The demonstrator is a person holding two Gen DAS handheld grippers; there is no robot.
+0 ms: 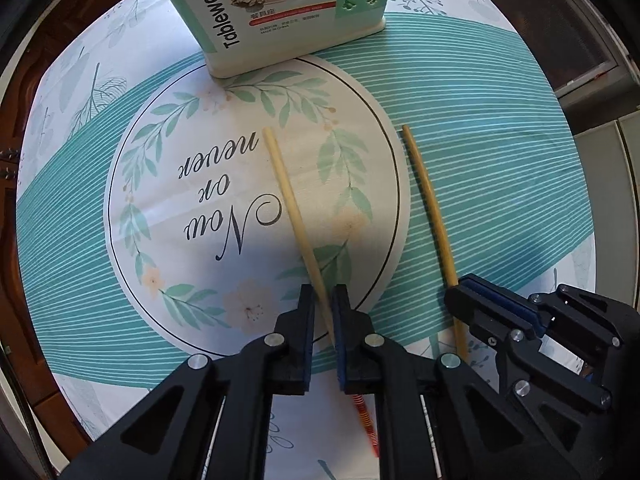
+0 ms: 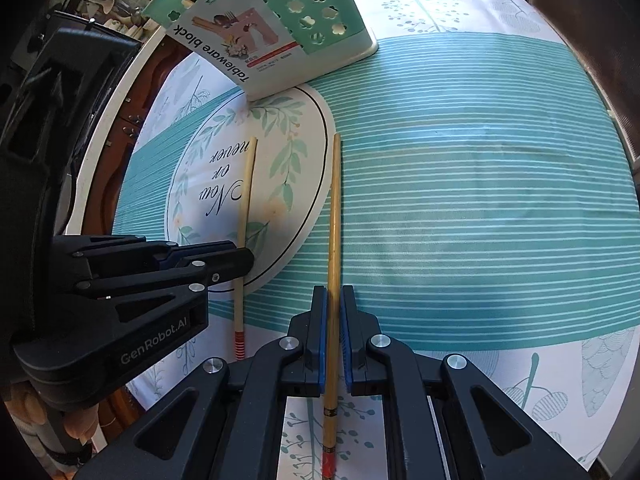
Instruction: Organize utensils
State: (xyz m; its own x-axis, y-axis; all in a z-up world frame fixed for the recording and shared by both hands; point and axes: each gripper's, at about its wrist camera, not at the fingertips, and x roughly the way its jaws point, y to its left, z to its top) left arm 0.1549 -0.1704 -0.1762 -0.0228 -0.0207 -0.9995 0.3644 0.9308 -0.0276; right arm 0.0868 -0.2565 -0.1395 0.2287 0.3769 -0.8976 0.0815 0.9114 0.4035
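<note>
Gripping stage | left tool pinching pale chopstick, right tool pinching darker chopstick | both chopsticks lying on worktop | holder not yet loaded

I see two bamboo chopsticks lying flat on the cloth, roughly parallel, well apart. The pale chopstick crosses the printed circle, its red-striped end nearest me. The darker chopstick lies over the teal stripes. Beyond their tips the mint holder stands upright, labelled "Tableware block".
</note>
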